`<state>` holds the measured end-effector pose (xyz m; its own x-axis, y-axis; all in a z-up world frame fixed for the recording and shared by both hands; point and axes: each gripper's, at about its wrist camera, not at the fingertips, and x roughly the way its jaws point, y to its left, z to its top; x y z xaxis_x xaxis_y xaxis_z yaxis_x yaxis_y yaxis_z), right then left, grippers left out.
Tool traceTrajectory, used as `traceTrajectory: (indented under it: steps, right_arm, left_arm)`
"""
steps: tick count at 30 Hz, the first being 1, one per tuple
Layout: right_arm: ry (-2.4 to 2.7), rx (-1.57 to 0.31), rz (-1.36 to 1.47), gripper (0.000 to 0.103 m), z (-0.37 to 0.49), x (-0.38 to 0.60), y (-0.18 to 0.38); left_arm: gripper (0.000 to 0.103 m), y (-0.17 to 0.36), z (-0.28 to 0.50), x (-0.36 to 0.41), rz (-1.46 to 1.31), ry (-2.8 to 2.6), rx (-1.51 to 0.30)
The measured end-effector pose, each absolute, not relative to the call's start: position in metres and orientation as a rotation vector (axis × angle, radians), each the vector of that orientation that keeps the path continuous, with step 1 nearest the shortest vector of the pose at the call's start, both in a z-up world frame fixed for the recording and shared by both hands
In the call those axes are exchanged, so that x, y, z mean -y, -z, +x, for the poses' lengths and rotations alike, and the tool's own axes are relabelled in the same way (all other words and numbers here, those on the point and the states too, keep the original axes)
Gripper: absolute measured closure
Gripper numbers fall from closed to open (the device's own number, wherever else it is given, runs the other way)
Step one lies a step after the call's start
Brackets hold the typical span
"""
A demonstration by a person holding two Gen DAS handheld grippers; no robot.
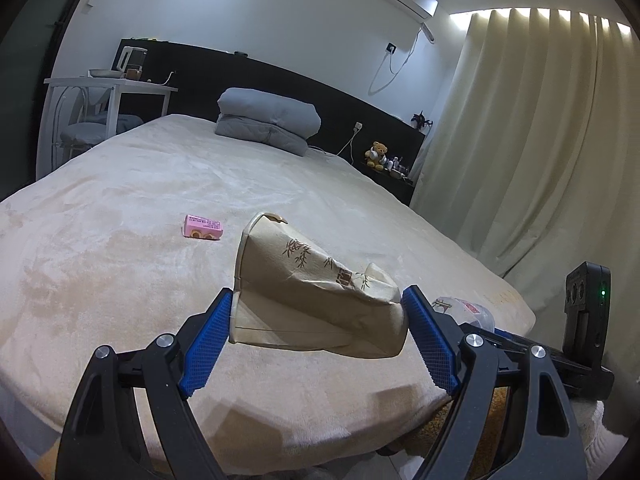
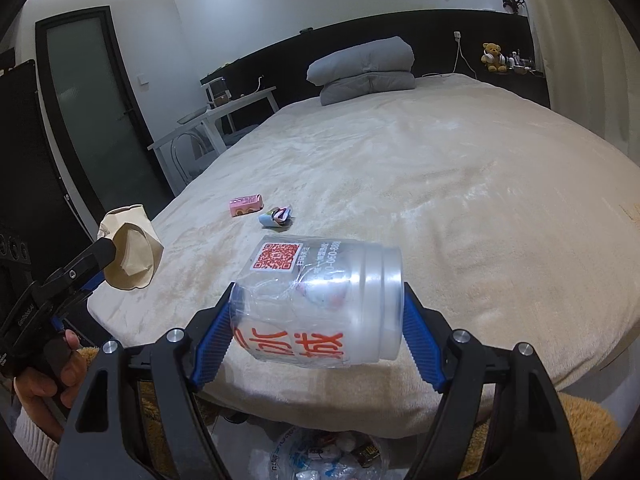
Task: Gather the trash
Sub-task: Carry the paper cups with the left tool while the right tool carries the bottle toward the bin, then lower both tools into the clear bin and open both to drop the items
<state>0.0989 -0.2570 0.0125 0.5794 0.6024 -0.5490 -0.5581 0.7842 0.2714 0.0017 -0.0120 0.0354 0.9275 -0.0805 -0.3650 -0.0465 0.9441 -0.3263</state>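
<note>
My left gripper [image 1: 316,324] is shut on a crushed tan paper cup [image 1: 316,284] with a bamboo print, held sideways above the bed's near edge; the same cup [image 2: 132,252] shows at the left of the right wrist view. My right gripper [image 2: 316,316] is shut on a clear plastic cup [image 2: 320,300] with red lettering and a QR label, also held sideways. A pink carton [image 1: 203,227] [image 2: 246,205] lies on the beige bed [image 1: 160,200]. A small crumpled wrapper [image 2: 276,216] lies beside the carton. Below the plastic cup sits a trash bag [image 2: 320,456] holding litter.
A folded grey quilt [image 1: 268,120] rests near the black headboard. A white side table [image 1: 112,88] with a kettle stands at the bed's left. Cream curtains [image 1: 540,140] hang on the right. A person's hand [image 2: 48,376] holds the left gripper's handle.
</note>
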Motion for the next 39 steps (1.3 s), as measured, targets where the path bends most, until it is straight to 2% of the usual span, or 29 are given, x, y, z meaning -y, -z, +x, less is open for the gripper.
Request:
traceTrajectory:
  steps: [18,39]
  right_arm:
    - [-0.731,-0.690,0.029,0.027,0.051,0.272,0.004]
    - [-0.770,-0.940,-0.001,0.027,0.050,0.268,0.050]
  left_arm:
    - [0.020,-0.012,-0.038,0.055,-0.333,0.083,-0.470]
    - [0.020,0.041,-0.037,0.061,-0.419,0.123,-0.718]
